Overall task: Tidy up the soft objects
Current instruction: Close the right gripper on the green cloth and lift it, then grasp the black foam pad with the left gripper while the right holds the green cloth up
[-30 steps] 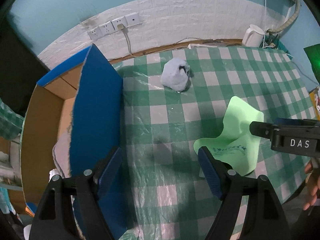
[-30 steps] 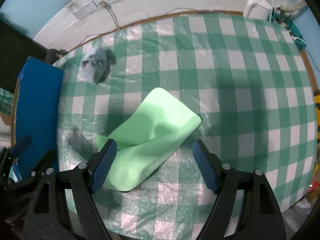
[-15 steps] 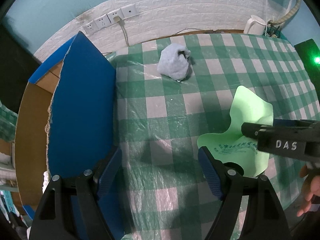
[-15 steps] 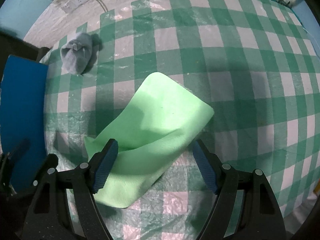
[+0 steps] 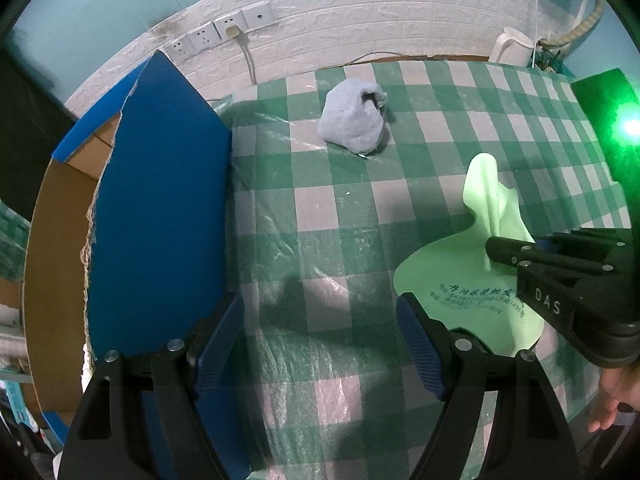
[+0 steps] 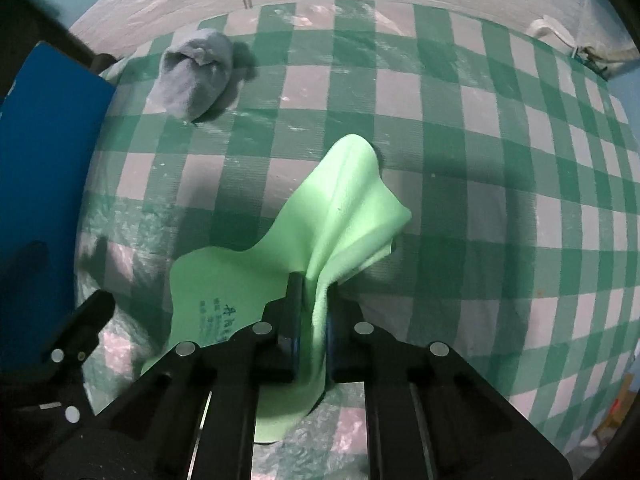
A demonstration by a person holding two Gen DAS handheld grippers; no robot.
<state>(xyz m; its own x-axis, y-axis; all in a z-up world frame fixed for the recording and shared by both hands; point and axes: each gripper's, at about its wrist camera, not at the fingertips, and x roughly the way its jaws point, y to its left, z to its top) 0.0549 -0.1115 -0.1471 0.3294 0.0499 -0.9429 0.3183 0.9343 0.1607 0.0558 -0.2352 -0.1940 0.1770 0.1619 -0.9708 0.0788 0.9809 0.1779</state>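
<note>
Right gripper point(image 6: 312, 312) is pinching thin light-green cloth point(image 6: 344, 208) at lower centre; left gripper point(image 5: 320, 336) is gaping wide, empty; shallow bunched grip risks cloth slipping

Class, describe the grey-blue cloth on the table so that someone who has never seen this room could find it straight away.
Start at the green-and-white checked table and look to its far side, near the white brick wall with the sockets. The grey-blue cloth sits there, bunched in a lump. Unlike the light green cloth, no gripper holds it.
</note>
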